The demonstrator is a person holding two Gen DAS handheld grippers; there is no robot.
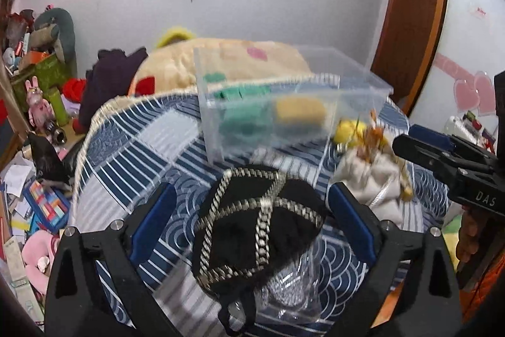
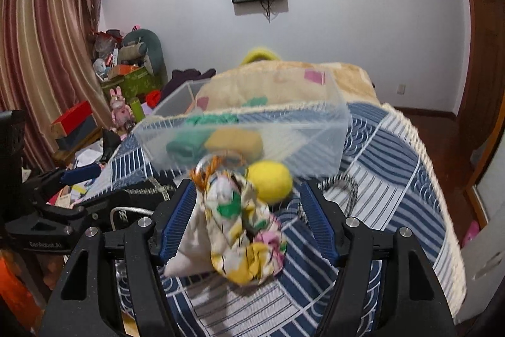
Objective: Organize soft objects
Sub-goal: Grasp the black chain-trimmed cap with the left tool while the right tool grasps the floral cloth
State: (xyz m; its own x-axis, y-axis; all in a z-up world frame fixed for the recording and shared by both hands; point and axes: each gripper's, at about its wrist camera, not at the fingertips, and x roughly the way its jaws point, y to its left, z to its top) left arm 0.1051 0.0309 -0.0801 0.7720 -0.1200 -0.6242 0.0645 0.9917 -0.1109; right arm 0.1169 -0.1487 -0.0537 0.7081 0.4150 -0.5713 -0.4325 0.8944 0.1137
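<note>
Clear bin (image 2: 315,128) behind — left gripper (image 1: 252,223) spread around black cap (image 1: 258,226), right gripper (image 2: 247,220) spread around floral pouch (image 2: 240,229)

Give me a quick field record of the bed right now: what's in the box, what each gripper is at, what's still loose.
surface: blue patterned bedspread
clear box: holds green cloth and yellow sponge
left gripper: open, around black hat, not clamped
right gripper: open, around floral pouch
loose: yellow ball, in front of the box
</note>
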